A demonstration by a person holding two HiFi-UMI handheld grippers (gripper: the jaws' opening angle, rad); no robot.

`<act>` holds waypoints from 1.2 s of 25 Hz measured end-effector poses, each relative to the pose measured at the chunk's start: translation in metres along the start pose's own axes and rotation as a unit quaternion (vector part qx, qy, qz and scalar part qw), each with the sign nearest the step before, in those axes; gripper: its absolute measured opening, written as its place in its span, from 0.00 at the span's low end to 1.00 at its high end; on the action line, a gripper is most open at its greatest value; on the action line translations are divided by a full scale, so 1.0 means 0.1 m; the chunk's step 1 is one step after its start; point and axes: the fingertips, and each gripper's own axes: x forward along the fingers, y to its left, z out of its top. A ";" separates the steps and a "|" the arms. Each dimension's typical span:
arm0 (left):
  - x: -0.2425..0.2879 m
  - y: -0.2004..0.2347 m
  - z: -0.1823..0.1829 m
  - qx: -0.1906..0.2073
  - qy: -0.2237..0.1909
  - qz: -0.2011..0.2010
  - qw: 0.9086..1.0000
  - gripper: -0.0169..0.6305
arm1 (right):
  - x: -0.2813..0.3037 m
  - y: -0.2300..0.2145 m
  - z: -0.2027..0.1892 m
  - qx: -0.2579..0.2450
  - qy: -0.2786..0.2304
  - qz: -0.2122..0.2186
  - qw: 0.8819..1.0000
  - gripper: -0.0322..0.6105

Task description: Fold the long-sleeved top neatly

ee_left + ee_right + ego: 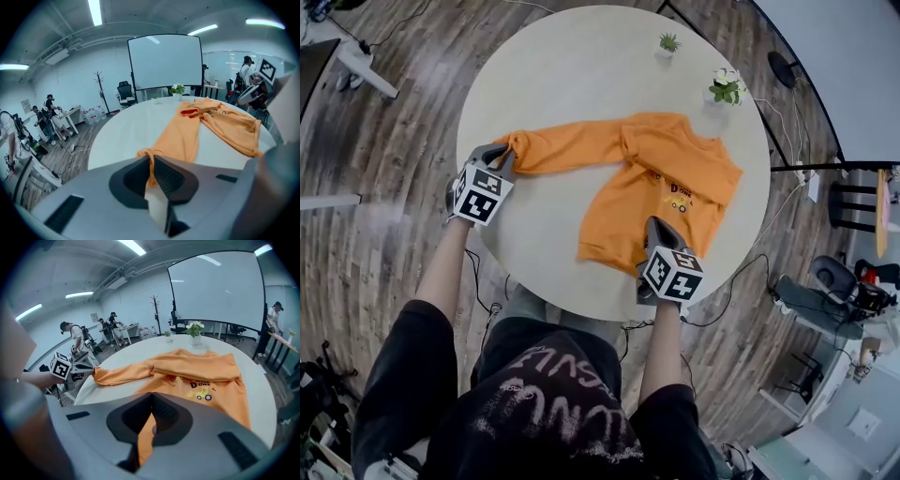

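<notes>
Wood-plank floor (pixel 384 234) lies all round us, and we work at a round, pale-topped bench (pixel 572 75). Our orange long-sleeved top (pixel 675 178) lies print-side up on the near half of the bench. Its body is toward our right, and one sleeve (pixel 572 145) is drawn out flat toward the left edge. The other sleeve looks already laid across the chest, so we judge the fold partly done.

Left tool (pixel 502 155) sits at the bench's left edge. Its jaws are pressed together on the bunched cuff (pixel 149 153), with orange cloth showing between the pads. We take this grip as keeping the sleeve taut and straight for carrying over the body.

Right tool (pixel 656 227) is at the near edge, jaws pinching the bottom hem (pixel 605 253). It likely anchors the body so it does not drag.

A small green potted plant (pixel 668 43) and a white-flowered pot (pixel 727 87) stand at the far rim, well apart from the cloth.
</notes>
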 end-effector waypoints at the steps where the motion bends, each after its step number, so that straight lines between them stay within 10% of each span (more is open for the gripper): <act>1: -0.05 0.11 0.03 0.002 -0.007 0.009 1.000 0.08 | 0.00 0.03 0.01 -0.001 -0.001 0.001 1.000 0.06; 30: -0.67 1.93 0.24 0.002 -0.044 0.157 0.987 0.08 | 0.19 0.34 0.01 -0.001 -0.003 0.019 1.000 0.06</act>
